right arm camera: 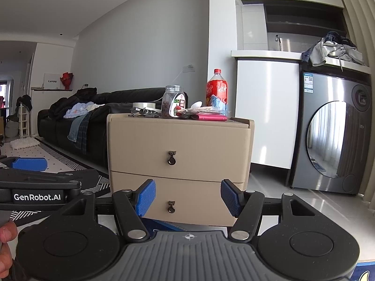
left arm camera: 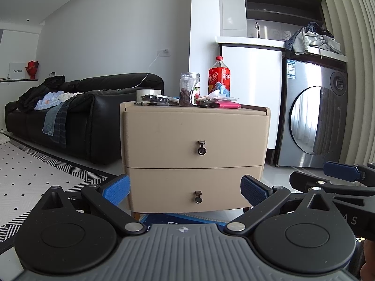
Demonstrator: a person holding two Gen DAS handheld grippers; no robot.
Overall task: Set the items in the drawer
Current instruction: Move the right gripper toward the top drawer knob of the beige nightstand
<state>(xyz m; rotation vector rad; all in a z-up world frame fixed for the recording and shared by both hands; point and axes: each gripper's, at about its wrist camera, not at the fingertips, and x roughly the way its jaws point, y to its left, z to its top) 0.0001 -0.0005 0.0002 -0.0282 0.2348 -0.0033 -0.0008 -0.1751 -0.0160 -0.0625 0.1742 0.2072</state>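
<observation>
One black sofa (left arm camera: 89, 107) fills the left middle of the frame, strewn with clothes, and one steel washing machine (left arm camera: 311, 117) stands at right under a desk (left arm camera: 255, 41) carrying a heap of laundry. In the centre sits one beige nightstand (left arm camera: 194, 135) with two drawers, both closed: the upper drawer (left arm camera: 196, 138) and the lower drawer (left arm camera: 194, 187), each with one ring pull. On its top, centre frame, crowd the items: one red-labelled bottle (left arm camera: 219, 77), one clear jar (left arm camera: 189, 89), one roll of tape (left arm camera: 149, 94), one pink flat case (left arm camera: 226, 105) and some small clutter too blurred to count. The floor is pale tile, with one black-and-white rug (left arm camera: 35, 168) at lower left. Two tools fill the bottom of the frames: the left tool (left arm camera: 185, 189) spread wide and empty, the right tool (right arm camera: 186, 197) likewise wide and empty.
</observation>
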